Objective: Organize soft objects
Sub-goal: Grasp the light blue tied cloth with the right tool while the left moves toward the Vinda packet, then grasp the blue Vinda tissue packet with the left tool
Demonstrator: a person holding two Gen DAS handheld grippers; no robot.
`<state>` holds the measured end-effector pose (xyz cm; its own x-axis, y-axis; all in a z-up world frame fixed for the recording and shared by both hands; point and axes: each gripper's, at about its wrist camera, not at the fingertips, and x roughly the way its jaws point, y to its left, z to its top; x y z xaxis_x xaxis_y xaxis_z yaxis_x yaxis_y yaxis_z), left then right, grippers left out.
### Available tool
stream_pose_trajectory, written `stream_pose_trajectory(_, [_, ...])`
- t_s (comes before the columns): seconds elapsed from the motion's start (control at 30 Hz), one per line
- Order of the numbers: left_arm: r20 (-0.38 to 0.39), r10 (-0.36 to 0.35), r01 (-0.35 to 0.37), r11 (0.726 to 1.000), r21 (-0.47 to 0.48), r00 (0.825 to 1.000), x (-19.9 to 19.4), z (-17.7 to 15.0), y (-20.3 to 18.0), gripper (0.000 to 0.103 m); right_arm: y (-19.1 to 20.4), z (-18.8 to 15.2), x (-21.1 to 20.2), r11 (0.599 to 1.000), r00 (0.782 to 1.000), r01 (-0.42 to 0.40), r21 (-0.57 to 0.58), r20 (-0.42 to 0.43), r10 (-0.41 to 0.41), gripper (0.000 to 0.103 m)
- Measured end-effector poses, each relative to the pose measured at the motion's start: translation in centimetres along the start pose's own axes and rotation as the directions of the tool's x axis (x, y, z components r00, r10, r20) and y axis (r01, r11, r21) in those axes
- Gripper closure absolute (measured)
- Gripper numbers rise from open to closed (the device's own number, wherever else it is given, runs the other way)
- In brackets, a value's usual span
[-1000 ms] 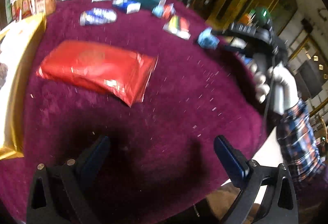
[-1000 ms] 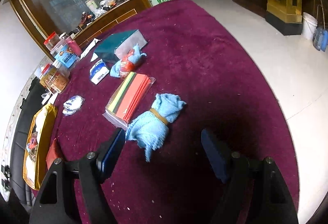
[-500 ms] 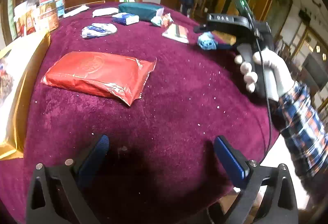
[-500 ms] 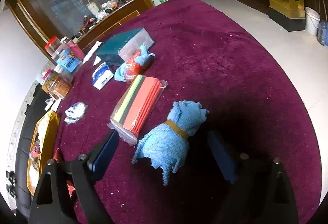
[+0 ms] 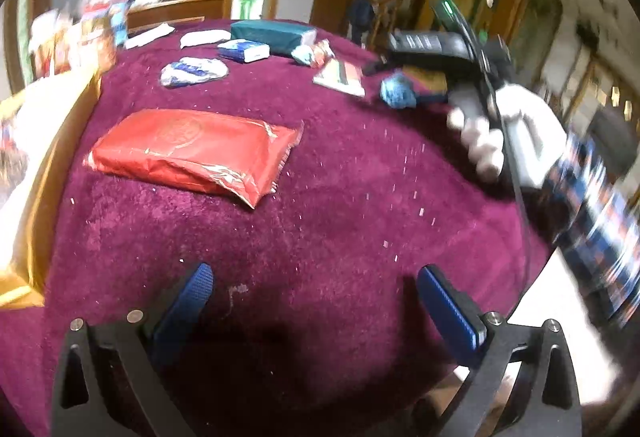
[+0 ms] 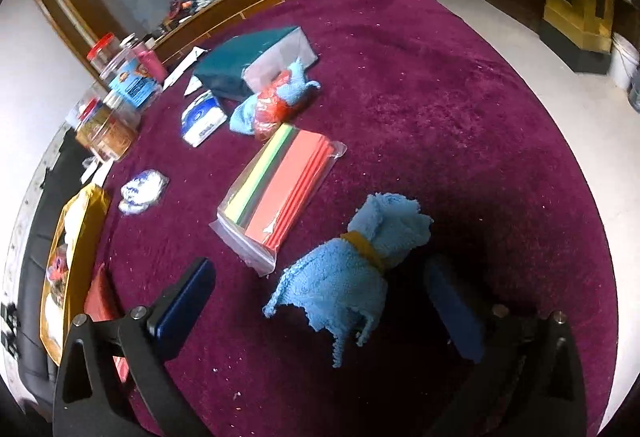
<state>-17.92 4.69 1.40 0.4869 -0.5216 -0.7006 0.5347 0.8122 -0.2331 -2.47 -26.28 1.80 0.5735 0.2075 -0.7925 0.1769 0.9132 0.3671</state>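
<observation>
Blue towel (image 6: pixel 360 257), rolled and tied with a yellow band (image 6: pixel 366 245), lies on the round table's maroon cloth (image 6: pixel 460 109), between the fingers of the right gripper (image 6: pixel 324 301). Jaws spread wide and opening, pads not touching the towel; left finger (image 6: pixel 188 297) well clear, right finger (image 6: pixel 452 309) just beside the towel's edge. Just left of the towel sits a clear bag of coloured paper sheets (image 6: pixel 280 193). Beyond it, a second blue cloth bundled with a red mesh bag (image 6: pixel 276 101), leaning against a dark green pack (image 6: pixel 244 61). Small tissue pack (image 6: pixel 202 119) and a crumpled blue-white wrapper (image 6: pixel 142 191) further left. Plastic jars (image 6: pixel 120 93) at the table's far left edge, a yellow bag (image 6: pixel 68 237) at the left rim. From the left wrist view the left gripper (image 5: pixel 316 293) hovers over bare cloth with jaws spread wide and nothing between them. Ahead of it lies a flat red foil pack (image 5: pixel 192 149), well apart from the fingers. Same towel shows far right (image 5: pixel 396 93), under the right gripper's black body. A white-gloved hand (image 5: pixel 508 129) holds that gripper; plaid sleeve (image 5: pixel 596 205) behind it, blurred. A person stands far back by a doorway (image 5: pixel 360 17).
</observation>
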Motion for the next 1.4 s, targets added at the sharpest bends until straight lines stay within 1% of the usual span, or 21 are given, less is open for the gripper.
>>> stream_pose_trajectory(0.07, [-0.027, 0.059, -0.056, 0.994, 0.090, 0.998, 0.5, -0.5, -1.1, 0.001, -0.1, -0.2, -0.1, 1.000, 1.000, 0.011, 0.027, 0.021, -0.011, 0.003])
stream_pose_trajectory(0.1, [-0.028, 0.057, -0.054, 0.993, 0.102, 0.998, 0.4, -0.6, -1.2, 0.001, -0.1, -0.3, -0.2, 0.999, 0.999, 0.024, 0.030, 0.038, -0.025, 0.006])
stream_pose_trajectory(0.17, [-0.074, 0.052, -0.045, 0.994, 0.101, 0.996, 0.5, -0.2, -1.2, 0.001, 0.1, -0.8, -0.3, 0.996, 0.994, 0.084, 0.006, 0.077, -0.084, 0.024])
stream_pose_trajectory(0.2, [-0.103, 0.051, -0.041, 0.994, 0.100, 0.993, 0.6, 0.1, -1.0, 0.001, 0.4, -1.1, -0.4, 0.992, 0.989, 0.124, -0.015, 0.087, -0.122, 0.030])
stream_pose_trajectory(0.23, [-0.136, 0.039, -0.028, 0.996, 0.083, 0.990, 0.5, 0.6, -0.8, 0.001, 0.4, -1.2, -0.4, 0.990, 0.986, 0.139, -0.025, 0.091, -0.137, 0.047])
stream_pose_trajectory(0.27, [-0.147, 0.006, 0.002, 0.999, 0.054, 0.989, -0.1, 1.4, -0.3, 0.001, 0.4, -1.3, -0.4, 0.989, 0.986, 0.144, -0.032, 0.091, -0.140, 0.056])
stream_pose_trajectory(0.3, [-0.137, -0.003, 0.009, 0.999, 0.046, 0.991, -0.6, 1.9, -0.1, 0.001, 0.5, -1.4, -0.4, 0.988, 0.985, 0.151, -0.038, 0.095, -0.147, 0.056])
stream_pose_trajectory(0.37, [-0.088, 0.019, -0.016, 0.999, 0.039, 0.996, -2.1, 4.0, 0.8, 0.001, 0.4, -1.4, -0.5, 0.986, 0.982, 0.165, -0.038, 0.098, -0.161, 0.063])
stream_pose_trajectory(0.43, [-0.066, 0.022, -0.020, 1.000, 0.021, 0.998, -2.6, 6.1, 2.0, 0.001, 0.0, -1.4, -0.7, 0.988, 0.984, 0.150, -0.020, 0.100, -0.147, 0.064])
stream_pose_trajectory(0.53, [-0.065, 0.046, -0.046, 0.999, 0.002, 0.997, -2.1, 9.0, 3.6, 0.001, -0.5, -1.3, -0.8, 0.992, 0.987, 0.124, -0.004, 0.098, -0.123, 0.064])
stream_pose_trajectory(0.6, [-0.062, 0.091, -0.089, 0.995, 0.035, 0.994, -1.0, 10.7, 4.1, 0.001, -0.6, -1.3, -0.9, 0.993, 0.988, 0.119, -0.003, 0.097, -0.119, 0.064])
stream_pose_trajectory(0.7, [-0.087, 0.168, -0.158, 0.981, 0.110, 0.982, 1.9, 13.5, 4.8, 0.001, -0.4, -1.3, -1.0, 0.992, 0.988, 0.124, -0.008, 0.097, -0.123, 0.063])
stream_pose_trajectory(0.8, [-0.129, 0.259, -0.230, 0.952, 0.204, 0.957, 5.7, 16.5, 5.9, 0.001, -0.4, -1.3, -1.0, 0.992, 0.988, 0.124, -0.010, 0.098, -0.123, 0.063])
stream_pose_trajectory(0.87, [-0.128, 0.344, -0.296, 0.910, 0.290, 0.930, 8.6, 18.5, 6.8, 0.001, -0.4, -1.3, -1.0, 0.993, 0.988, 0.117, -0.006, 0.098, -0.116, 0.063])
stream_pose_trajectory(0.97, [-0.125, 0.408, -0.342, 0.870, 0.356, 0.905, 11.6, 19.8, 8.1, 0.001, -0.6, -1.2, -1.0, 0.994, 0.990, 0.106, -0.003, 0.096, -0.105, 0.063])
stream_pose_trajectory(1.1, [-0.142, 0.434, -0.351, 0.849, 0.395, 0.890, 15.3, 20.6, 9.5, 0.001, -0.5, -1.2, -0.9, 0.995, 0.991, 0.102, -0.016, 0.093, -0.100, 0.059])
stream_pose_trajectory(1.23, [-0.140, 0.432, -0.335, 0.833, 0.441, 0.891, 16.9, 20.8, 9.6, 0.000, -0.3, -1.1, -0.8, 0.995, 0.991, 0.102, -0.021, 0.092, -0.099, 0.058])
stream_pose_trajectory(1.27, [-0.131, 0.418, -0.322, 0.834, 0.448, 0.899, 17.2, 20.9, 9.7, 0.000, -0.3, -1.1, -0.8, 0.995, 0.991, 0.100, -0.022, 0.092, -0.098, 0.058])
stream_pose_trajectory(1.3, [-0.127, 0.405, -0.312, 0.838, 0.448, 0.906, 17.3, 21.0, 9.8, 0.000, -0.3, -1.1, -0.8, 0.995, 0.991, 0.099, -0.022, 0.092, -0.097, 0.058])
stream_pose_trajectory(1.37, [-0.143, 0.363, -0.270, 0.858, 0.437, 0.921, 17.6, 21.5, 10.3, 0.000, -0.3, -1.1, -0.7, 0.995, 0.991, 0.100, -0.024, 0.091, -0.097, 0.058])
stream_pose_trajectory(1.4, [-0.166, 0.335, -0.242, 0.877, 0.415, 0.928, 17.8, 21.8, 10.8, 0.000, -0.2, -1.1, -0.7, 0.995, 0.991, 0.100, -0.024, 0.092, -0.097, 0.058])
